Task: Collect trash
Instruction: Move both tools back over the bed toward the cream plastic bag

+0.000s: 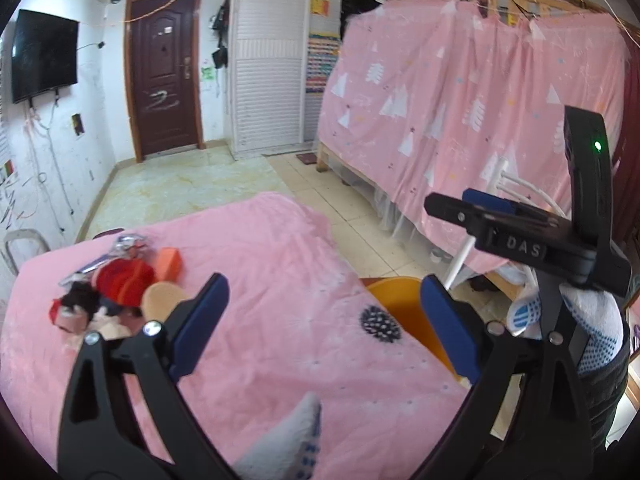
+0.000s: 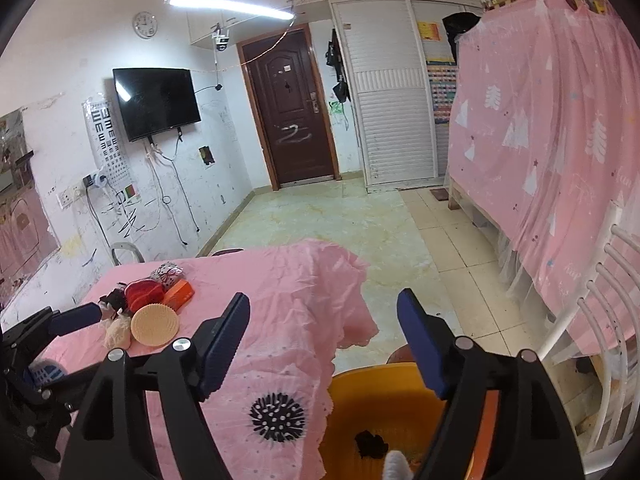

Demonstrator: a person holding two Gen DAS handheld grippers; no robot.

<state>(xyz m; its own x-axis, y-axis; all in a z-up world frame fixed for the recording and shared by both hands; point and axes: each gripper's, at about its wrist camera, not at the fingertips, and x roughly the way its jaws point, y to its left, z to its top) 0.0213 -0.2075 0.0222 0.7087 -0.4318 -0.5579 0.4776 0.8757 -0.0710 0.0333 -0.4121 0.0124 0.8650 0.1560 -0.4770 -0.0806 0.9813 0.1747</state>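
The small pile of trash point(image 1: 116, 292) lies on the far left part of the table with the pink cloth point(image 1: 280, 280). In the left wrist view its parts overlap and are hard to separate: a red knitted piece point(image 1: 124, 276), a round beige ribbed disc point(image 1: 160, 300), an orange box point(image 1: 170, 262), something black and furry point(image 1: 82, 300) and a shiny silver wrapper point(image 1: 116, 250). The left gripper point(image 1: 324, 324) hangs above the near part of the cloth with its blue-padded fingers wide apart and nothing between them; its left arm hides the near edge of the pile. The orange plastic basin point(image 1: 400, 308), beside the right edge of the table, is here mostly covered by the right finger and the cloth.

The right wrist view shows more of this basin point(image 2: 360, 408): it stands low beside the table and a dark crumpled piece point(image 2: 371, 442) lies on its bottom. The right gripper point(image 2: 324, 344) is above the basin and the table edge, fingers also spread wide and empty. This view shows the disc point(image 2: 155, 325) clearly, and a white dotted piece point(image 2: 168, 271) behind the pile. The left gripper comes in at the left border, cut off.

The cloth has a black flower print point(image 2: 277, 417) near the basin. The room has pale floor tiles point(image 2: 340, 216), a dark brown door point(image 2: 290, 108), a black wall television point(image 2: 156, 102), a white louvred wardrobe point(image 2: 394, 100) and a bunk bed under a pink curtain point(image 2: 552, 120) on the right.
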